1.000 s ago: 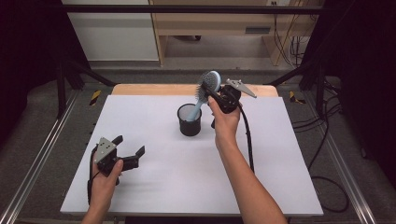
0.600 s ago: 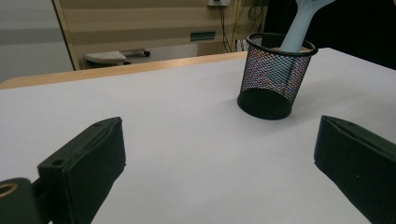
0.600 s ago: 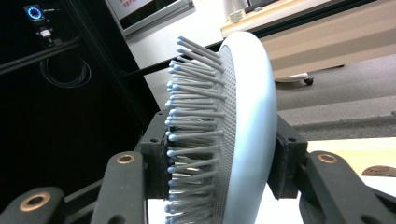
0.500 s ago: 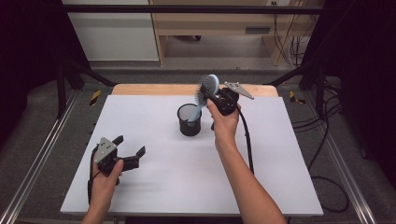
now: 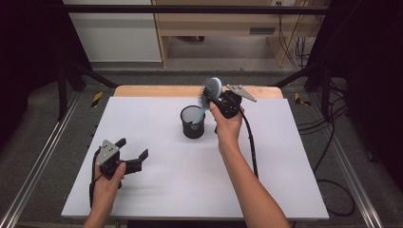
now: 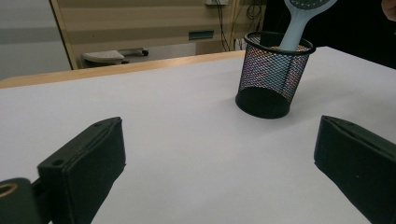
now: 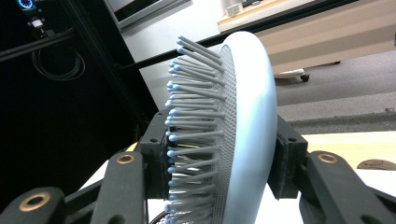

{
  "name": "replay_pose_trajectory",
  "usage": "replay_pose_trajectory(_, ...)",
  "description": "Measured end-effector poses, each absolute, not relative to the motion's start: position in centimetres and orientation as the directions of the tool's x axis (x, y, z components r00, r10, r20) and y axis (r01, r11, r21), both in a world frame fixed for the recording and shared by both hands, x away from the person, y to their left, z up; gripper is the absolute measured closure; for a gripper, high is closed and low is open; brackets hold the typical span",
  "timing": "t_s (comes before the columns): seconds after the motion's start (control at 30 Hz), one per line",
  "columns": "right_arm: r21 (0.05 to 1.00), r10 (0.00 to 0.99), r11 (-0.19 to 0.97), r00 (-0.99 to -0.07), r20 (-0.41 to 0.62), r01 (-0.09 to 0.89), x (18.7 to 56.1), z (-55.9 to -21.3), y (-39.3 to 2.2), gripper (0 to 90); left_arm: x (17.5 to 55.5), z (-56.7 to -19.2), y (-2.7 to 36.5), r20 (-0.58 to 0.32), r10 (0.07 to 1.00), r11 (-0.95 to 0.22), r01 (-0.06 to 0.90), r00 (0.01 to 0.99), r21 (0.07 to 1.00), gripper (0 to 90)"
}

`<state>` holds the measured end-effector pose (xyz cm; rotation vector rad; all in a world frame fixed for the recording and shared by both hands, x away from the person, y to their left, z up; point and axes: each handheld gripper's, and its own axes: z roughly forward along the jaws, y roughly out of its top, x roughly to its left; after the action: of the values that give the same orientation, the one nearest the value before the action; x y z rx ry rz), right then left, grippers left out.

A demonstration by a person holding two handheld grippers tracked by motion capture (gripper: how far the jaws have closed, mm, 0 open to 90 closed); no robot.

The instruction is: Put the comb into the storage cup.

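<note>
A light blue hairbrush (image 5: 209,95) stands tilted with its handle down inside a black mesh cup (image 5: 193,122) at the middle of the white table top. My right gripper (image 5: 215,97) is shut on the brush's head, one pad on the bristle side and one on the smooth back (image 7: 254,126). The cup (image 6: 273,74) stands upright, and the brush handle (image 6: 296,28) leans out of it to the right in the left gripper view. Far off at the front left, my left gripper (image 5: 132,153) rests open on the table with nothing between its jaws.
The white table top (image 5: 157,180) has a wooden strip along its far edge (image 5: 157,90). Metal rails run along both sides. Black cables (image 5: 332,142) lie on the floor at the right. A wooden desk stands beyond the table.
The right gripper with the brush has shifted slightly, and the handle sits a little deeper in the cup. The left gripper has stayed where it was.
</note>
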<state>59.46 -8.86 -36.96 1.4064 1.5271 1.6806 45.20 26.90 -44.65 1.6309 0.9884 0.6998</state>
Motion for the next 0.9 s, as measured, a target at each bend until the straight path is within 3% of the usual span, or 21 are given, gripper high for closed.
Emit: replay_pose_trajectory(0.9,0.913,0.853,-0.268,-0.365,0.373,0.307,59.8,-38.3,-8.2,50.8,45.2,-44.7,26.8,-0.03,0.87,-0.111,0.255,0.492,0.961,2.0)
